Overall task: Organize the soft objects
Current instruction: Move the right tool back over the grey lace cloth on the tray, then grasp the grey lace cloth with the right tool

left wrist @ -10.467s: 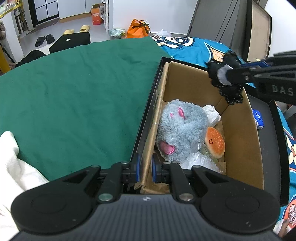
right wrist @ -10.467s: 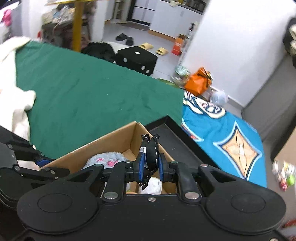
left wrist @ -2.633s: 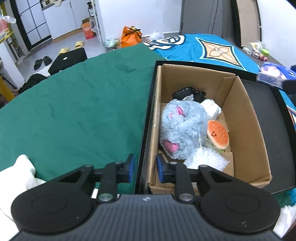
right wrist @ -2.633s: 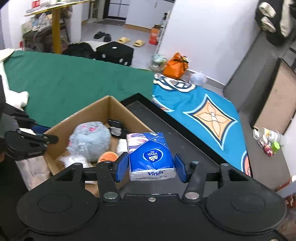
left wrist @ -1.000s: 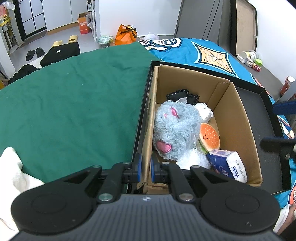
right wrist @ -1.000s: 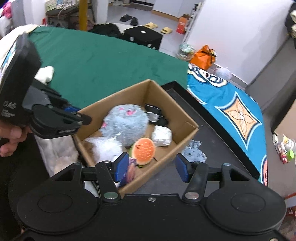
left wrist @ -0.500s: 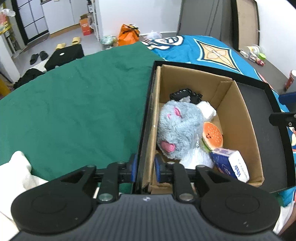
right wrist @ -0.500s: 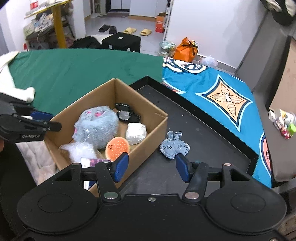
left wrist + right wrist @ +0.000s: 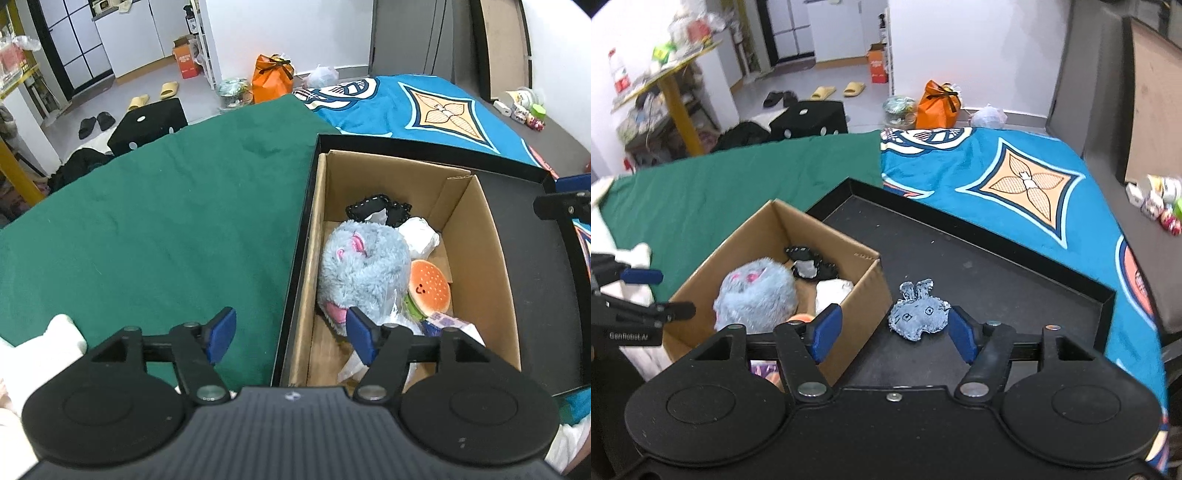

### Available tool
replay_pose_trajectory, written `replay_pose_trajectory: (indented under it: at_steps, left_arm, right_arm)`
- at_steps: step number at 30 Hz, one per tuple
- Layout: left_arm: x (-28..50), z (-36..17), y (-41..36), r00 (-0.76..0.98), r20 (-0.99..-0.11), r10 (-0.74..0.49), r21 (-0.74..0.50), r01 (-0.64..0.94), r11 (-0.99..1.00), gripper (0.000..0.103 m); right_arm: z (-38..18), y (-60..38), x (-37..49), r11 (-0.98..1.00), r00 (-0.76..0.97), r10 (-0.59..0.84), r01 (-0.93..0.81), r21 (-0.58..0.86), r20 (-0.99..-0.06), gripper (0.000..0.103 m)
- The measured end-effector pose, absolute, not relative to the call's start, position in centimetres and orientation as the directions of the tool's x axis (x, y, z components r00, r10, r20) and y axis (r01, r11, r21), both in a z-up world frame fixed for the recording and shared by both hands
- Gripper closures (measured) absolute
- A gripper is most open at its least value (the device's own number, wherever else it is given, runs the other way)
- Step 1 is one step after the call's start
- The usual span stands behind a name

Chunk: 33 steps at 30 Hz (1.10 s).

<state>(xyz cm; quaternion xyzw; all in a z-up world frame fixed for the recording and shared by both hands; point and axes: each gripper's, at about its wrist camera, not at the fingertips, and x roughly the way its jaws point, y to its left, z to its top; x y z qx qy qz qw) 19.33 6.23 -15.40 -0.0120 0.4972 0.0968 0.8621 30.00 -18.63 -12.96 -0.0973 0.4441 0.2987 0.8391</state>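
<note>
A cardboard box stands in a black tray. It holds a grey plush, a burger toy, a black lacy piece, a white bundle and a tissue pack. A small blue denim rabbit toy lies on the tray right of the box. My right gripper is open, just short of the rabbit. My left gripper is open, astride the box's near left wall.
The tray rests on a green cloth and a blue patterned cloth. A white towel lies at the near left. Small bottles stand at the far right edge.
My left gripper has opened wide and let go of the box wall. My right gripper has come closer to the denim rabbit, which now sits just ahead of its fingers.
</note>
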Motion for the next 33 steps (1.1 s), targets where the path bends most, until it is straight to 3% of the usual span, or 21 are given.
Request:
replay_pose_trajectory:
  at_steps: [7,10,17,33]
  left_arm:
    - [20.4,-15.5,5.5,0.467,-0.859,0.212,0.141,-0.183,0.973,0.033]
    - [20.9,-15.7,5.4,0.456,-0.859,0.231,0.16,-0.189,0.969,0.032]
    - [22.3,-15.9,4.8,0.439,-0.859,0.264,0.186,-0.214,0.959,0.031]
    - [25.0,-16.9,3.1,0.411,-0.846,0.339,0.281,-0.196,0.939,0.026]
  right_arm:
    - [-15.5,-20.7,31.0,0.823,0.411,0.456,-0.533,0.197,-0.789,0.037]
    - [-16.4,-21.4,31.6,0.828,0.402,0.476,-0.505,0.244,-0.782,0.031]
    - [-18.7,-22.6,33.0,0.847,0.407,0.481,-0.446,0.291,-0.777,0.027]
    - [-23.1,-23.0,36.2,0.853,0.405,0.513,-0.341,0.396,-0.756,0.034]
